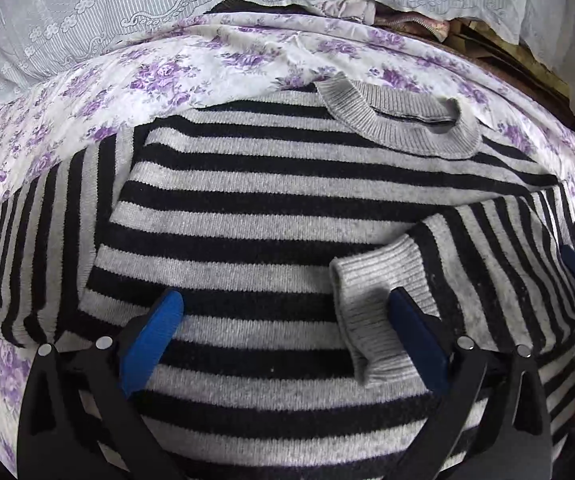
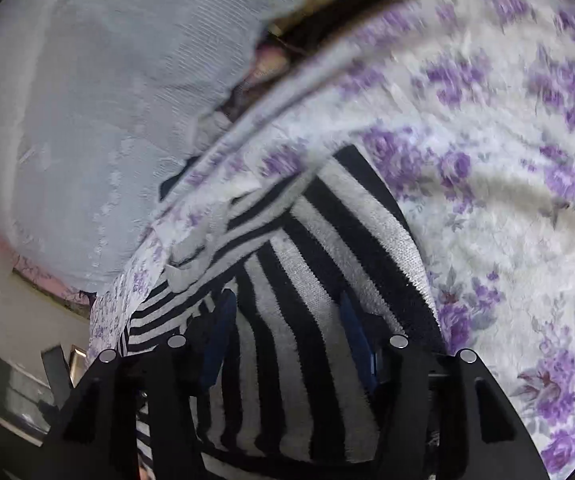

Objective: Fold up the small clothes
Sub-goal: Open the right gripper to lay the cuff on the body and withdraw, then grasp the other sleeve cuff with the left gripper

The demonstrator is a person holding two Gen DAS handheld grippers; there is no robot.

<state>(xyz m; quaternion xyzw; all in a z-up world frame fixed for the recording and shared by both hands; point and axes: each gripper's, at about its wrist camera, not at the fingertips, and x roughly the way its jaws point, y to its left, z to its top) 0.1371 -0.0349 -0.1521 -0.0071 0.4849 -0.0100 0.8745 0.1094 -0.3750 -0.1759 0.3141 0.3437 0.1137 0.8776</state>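
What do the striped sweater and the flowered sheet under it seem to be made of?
The striped sweater looks like knitted yarn, perhaps wool or acrylic: stitch rows show, the surface is fuzzy and matte, and the grey collar and cuff are ribbed. The flowered sheet looks like thin woven cloth, perhaps cotton, with a printed purple pattern and fine creases. The exact fibres cannot be told.

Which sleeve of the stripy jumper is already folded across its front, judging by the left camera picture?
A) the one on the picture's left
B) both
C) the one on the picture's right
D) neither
C: the right-hand sleeve's grey cuff lies on the sweater body, while the other sleeve still lies out to the side.
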